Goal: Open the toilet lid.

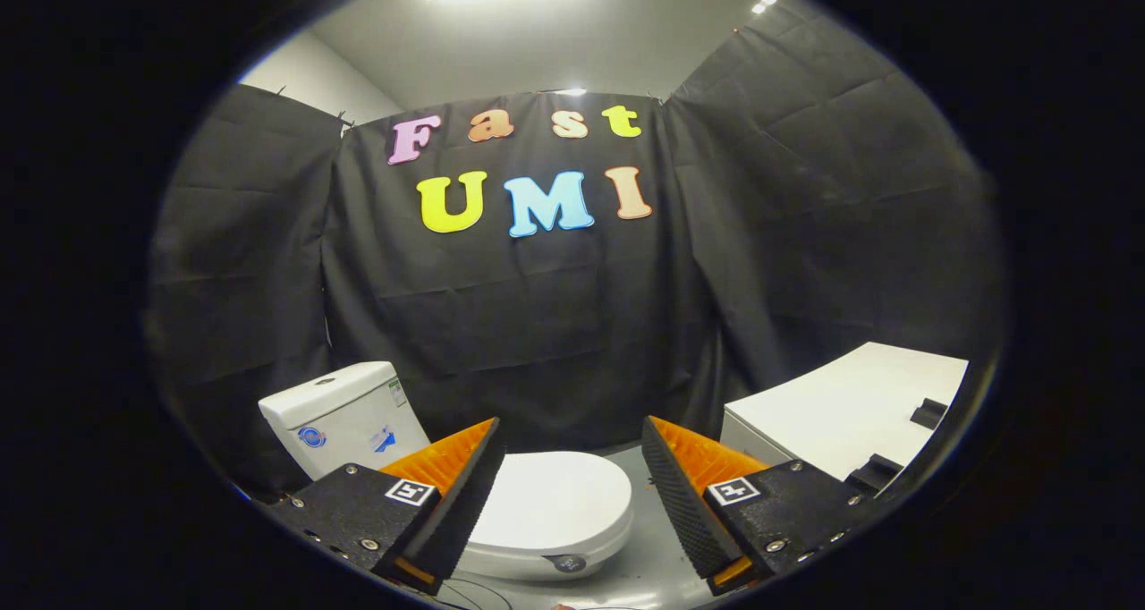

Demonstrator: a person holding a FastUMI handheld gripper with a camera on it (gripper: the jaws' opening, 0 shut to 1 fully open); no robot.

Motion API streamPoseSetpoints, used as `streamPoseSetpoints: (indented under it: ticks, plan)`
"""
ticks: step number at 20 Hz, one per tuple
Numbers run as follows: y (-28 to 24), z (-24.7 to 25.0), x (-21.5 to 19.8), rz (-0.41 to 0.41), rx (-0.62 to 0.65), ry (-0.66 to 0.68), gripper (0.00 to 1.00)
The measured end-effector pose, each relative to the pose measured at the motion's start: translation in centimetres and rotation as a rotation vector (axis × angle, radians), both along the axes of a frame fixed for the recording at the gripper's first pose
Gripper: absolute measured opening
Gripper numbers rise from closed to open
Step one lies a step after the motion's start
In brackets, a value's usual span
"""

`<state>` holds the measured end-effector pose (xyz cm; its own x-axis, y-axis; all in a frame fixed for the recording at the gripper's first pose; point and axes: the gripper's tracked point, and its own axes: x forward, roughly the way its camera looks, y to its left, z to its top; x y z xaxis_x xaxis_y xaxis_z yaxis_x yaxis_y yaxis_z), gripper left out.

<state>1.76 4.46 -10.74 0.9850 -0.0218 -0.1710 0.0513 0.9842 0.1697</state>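
The hand-held gripper (570,449) is held wide open, with nothing between its fingers. The toilet lid (550,503) is seen lying closed on the bowl, just beyond and below the fingers, partly hidden by the left one. The tank (344,418) stands behind it, and a white tabletop (841,404) is seen further right.

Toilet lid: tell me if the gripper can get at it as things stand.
Probably yes. The gripper is open, and the closed lid lies just ahead between its fingers with nothing between them. The tank and the white counter stand off to the sides.
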Motion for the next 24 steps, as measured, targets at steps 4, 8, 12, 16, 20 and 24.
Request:
streamPoseSetpoints:
  ticks: [4, 8, 12, 16, 20, 24]
  plan:
    - [0.1, -2.2, 0.0, -0.038, 0.171, 0.051, 0.95]
    - [1.3, -5.1, 0.5, -0.01, 0.344, 0.089, 0.96]
    - [2.4, -9.3, 0.6, -0.011, 0.534, 0.136, 0.96]
    - [3.3, -13.8, 0.4, -0.029, 0.698, 0.181, 0.96]
    - [3.3, -20.4, 0.1, -0.076, 0.72, 0.299, 0.96]
    - [3.7, -25.6, -0.5, -0.113, 0.768, 0.393, 0.95]
